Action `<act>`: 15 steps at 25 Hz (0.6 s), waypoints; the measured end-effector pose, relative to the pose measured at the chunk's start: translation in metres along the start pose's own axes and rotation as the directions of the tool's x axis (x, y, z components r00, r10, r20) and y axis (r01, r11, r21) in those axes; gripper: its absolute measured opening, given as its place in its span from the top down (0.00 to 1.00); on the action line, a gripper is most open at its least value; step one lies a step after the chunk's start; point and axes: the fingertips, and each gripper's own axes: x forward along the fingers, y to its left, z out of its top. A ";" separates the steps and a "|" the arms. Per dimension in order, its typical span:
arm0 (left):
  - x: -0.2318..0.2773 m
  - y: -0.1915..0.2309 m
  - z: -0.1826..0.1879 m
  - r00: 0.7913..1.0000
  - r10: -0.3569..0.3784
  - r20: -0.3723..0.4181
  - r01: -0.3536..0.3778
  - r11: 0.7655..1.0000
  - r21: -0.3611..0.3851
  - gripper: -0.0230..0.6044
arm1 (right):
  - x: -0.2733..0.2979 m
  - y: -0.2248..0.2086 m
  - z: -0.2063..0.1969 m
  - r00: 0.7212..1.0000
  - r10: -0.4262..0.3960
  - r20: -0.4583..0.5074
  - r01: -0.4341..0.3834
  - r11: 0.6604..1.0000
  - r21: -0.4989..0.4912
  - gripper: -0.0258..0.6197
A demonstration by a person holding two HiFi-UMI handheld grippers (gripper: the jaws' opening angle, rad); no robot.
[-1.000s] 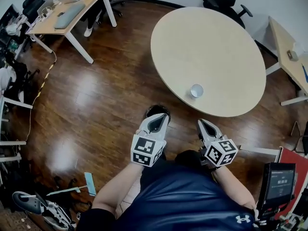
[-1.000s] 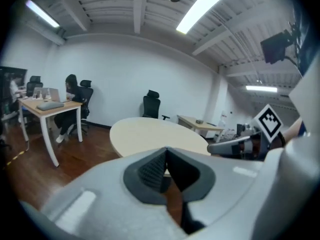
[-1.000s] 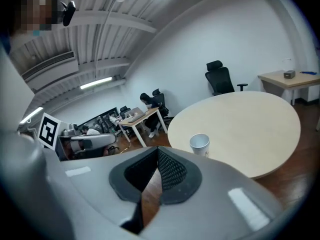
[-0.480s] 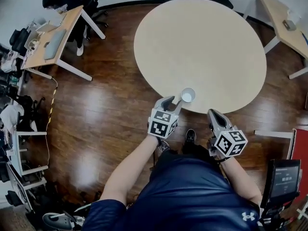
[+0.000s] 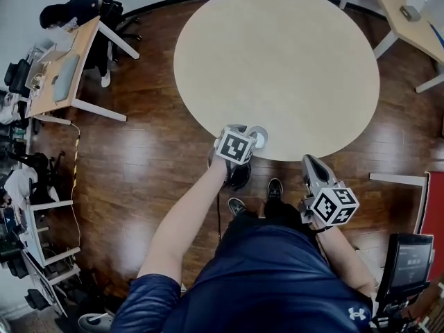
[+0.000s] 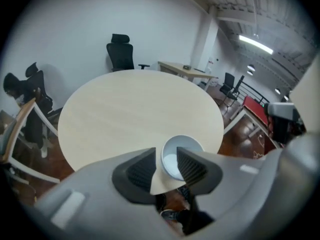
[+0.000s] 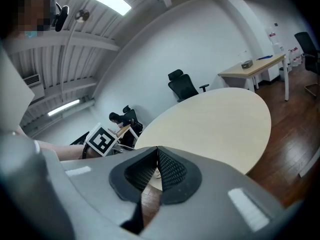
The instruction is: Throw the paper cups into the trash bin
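Observation:
A white paper cup (image 5: 260,136) stands upright at the near edge of the round beige table (image 5: 277,54). My left gripper (image 5: 250,134) has reached it. In the left gripper view the cup (image 6: 176,160) sits between the two jaws of the left gripper (image 6: 166,152), which are opening; the left pad stands clear of the cup wall. My right gripper (image 5: 310,162) hangs back over the floor, right of the cup, with its jaws closed together and nothing in them, as the right gripper view (image 7: 157,150) shows. No trash bin is in view.
A desk (image 5: 66,68) with a keyboard stands at the left, and another desk (image 5: 409,12) at the top right. A black office chair (image 6: 120,51) is behind the table. A device with a screen (image 5: 409,259) stands at the bottom right. Wooden floor surrounds the table.
The person has stepped up to the table. My left gripper went forward from over the floor to the cup and its jaws spread around it. The right gripper stayed low and shut.

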 end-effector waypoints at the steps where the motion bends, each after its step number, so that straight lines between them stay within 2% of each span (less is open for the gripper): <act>1: 0.004 0.002 -0.003 1.000 0.003 -0.029 -0.003 1.000 0.015 0.77 | -0.001 -0.003 -0.001 1.000 -0.006 0.001 0.006 1.000 0.007 0.94; 4: 0.008 0.007 -0.013 0.997 0.021 -0.079 -0.020 1.000 0.018 0.90 | -0.003 -0.007 -0.003 1.000 -0.011 -0.004 0.011 1.000 0.018 0.94; 5: 0.008 0.008 -0.014 0.997 0.028 -0.078 -0.027 1.000 0.007 0.91 | -0.002 -0.007 -0.003 1.000 -0.008 -0.007 0.008 1.000 0.019 0.94; 10: -0.005 0.011 -0.024 0.999 0.041 -0.029 -0.044 0.993 -0.107 0.91 | 0.011 -0.001 -0.004 0.998 0.046 -0.033 -0.046 0.999 -0.012 0.94; 13: -0.027 0.007 -0.038 1.000 0.000 0.026 0.005 0.977 -0.213 0.91 | 0.023 0.017 -0.006 0.992 0.100 -0.071 -0.104 0.993 -0.056 0.94; 15: -0.047 0.017 -0.057 0.999 0.018 0.042 -0.006 0.966 -0.260 0.91 | 0.032 0.035 -0.010 0.985 0.139 -0.103 -0.147 0.986 -0.083 0.94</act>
